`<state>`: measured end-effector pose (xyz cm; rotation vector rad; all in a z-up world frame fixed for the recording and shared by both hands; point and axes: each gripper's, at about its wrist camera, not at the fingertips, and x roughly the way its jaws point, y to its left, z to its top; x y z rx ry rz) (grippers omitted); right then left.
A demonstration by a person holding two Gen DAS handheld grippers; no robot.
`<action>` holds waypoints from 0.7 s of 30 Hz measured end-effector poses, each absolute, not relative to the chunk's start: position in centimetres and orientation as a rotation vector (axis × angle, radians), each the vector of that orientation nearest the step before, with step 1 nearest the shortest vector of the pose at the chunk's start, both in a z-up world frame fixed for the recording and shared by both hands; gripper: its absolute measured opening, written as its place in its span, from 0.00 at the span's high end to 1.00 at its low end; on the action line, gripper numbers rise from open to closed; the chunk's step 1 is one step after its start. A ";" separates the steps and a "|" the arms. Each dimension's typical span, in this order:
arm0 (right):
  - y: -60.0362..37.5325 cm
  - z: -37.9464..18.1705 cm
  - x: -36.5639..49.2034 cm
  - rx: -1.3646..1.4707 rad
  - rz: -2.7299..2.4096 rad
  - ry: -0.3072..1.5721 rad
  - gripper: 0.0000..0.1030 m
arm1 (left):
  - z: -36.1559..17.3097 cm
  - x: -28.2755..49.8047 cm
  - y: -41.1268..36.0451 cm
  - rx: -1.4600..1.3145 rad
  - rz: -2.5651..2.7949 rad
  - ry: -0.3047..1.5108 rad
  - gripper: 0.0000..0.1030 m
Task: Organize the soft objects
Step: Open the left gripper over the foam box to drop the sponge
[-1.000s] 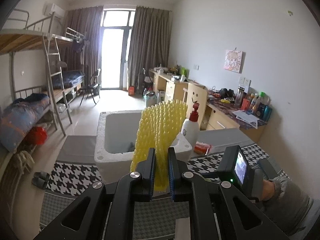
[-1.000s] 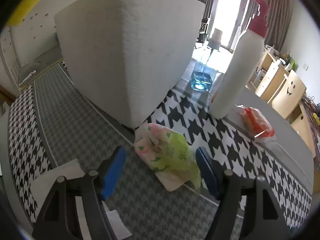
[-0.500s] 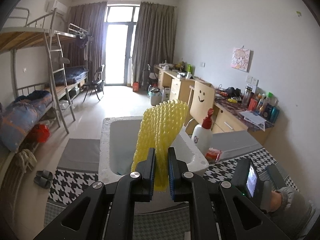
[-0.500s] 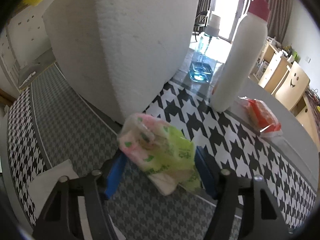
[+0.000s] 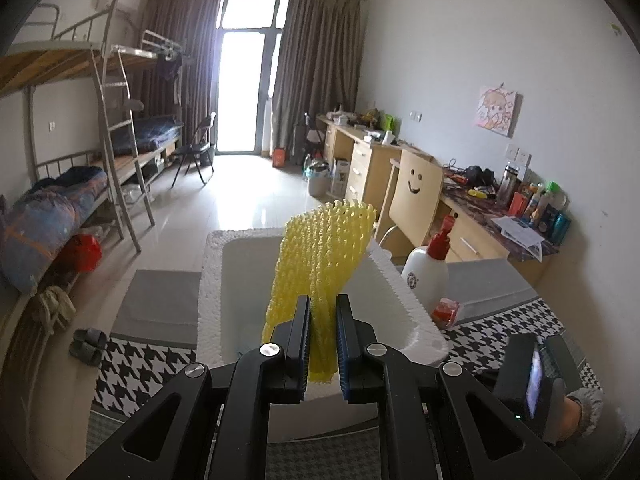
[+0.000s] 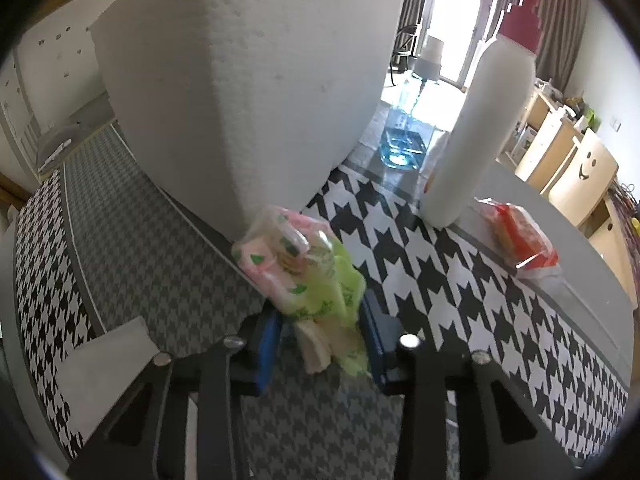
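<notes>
Up close, our right tool [image 6: 322, 338] has just been closing its jaws, and its blue pads now pinch a soft pink-and-green tissue pack [image 6: 304, 268] that sits between them, just above the houndstooth-patterned surface [image 6: 460, 280]. The pack is at the near corner of a white foam box [image 6: 248, 80]. Beyond it stand a white pump bottle [image 6: 480, 128] with a red top and a small orange packet [image 6: 518, 236].

Our left tool [image 5: 322, 332] is pressed together on a yellow foam net sleeve [image 5: 320, 260], held upright over the open box, whose rim [image 5: 400, 288] shows below it.

We judge the step in hand to be carrying both soft things into the box. To do it well, we keep the squeeze on the tissue pack gentle but firm, since the wrapper looks slippery, and lift it clear of the box wall before moving it across. The net sleeve should be lowered inside before the jaws spread, so it does not spring out.
</notes>
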<state>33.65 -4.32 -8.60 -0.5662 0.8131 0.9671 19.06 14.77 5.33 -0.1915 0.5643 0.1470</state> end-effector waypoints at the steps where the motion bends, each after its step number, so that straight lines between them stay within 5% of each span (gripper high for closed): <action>1: -4.4 -8.5 33.6 -0.564 0.970 0.812 0.62 | 5.2 19.3 14.9 -0.195 0.148 0.569 0.88; 14: -7.5 -5.2 31.5 -0.496 0.934 0.789 0.65 | 4.5 20.6 15.1 -0.197 0.175 0.618 0.85; 15: -7.8 -4.9 31.3 -0.489 0.930 0.782 0.65 | 4.4 20.6 15.0 -0.195 0.175 0.622 0.81; 17: -8.3 -4.1 31.5 -0.472 0.919 0.774 0.65 | 4.3 20.7 15.0 -0.195 0.171 0.626 0.48; 19: -9.0 -3.3 31.3 -0.439 0.910 0.767 0.65 | 4.4 20.5 15.0 -0.195 0.190 0.612 0.29; 21: -9.7 -2.5 31.0 -0.415 0.905 0.750 0.65 | 4.6 20.1 15.0 -0.187 0.203 0.592 0.28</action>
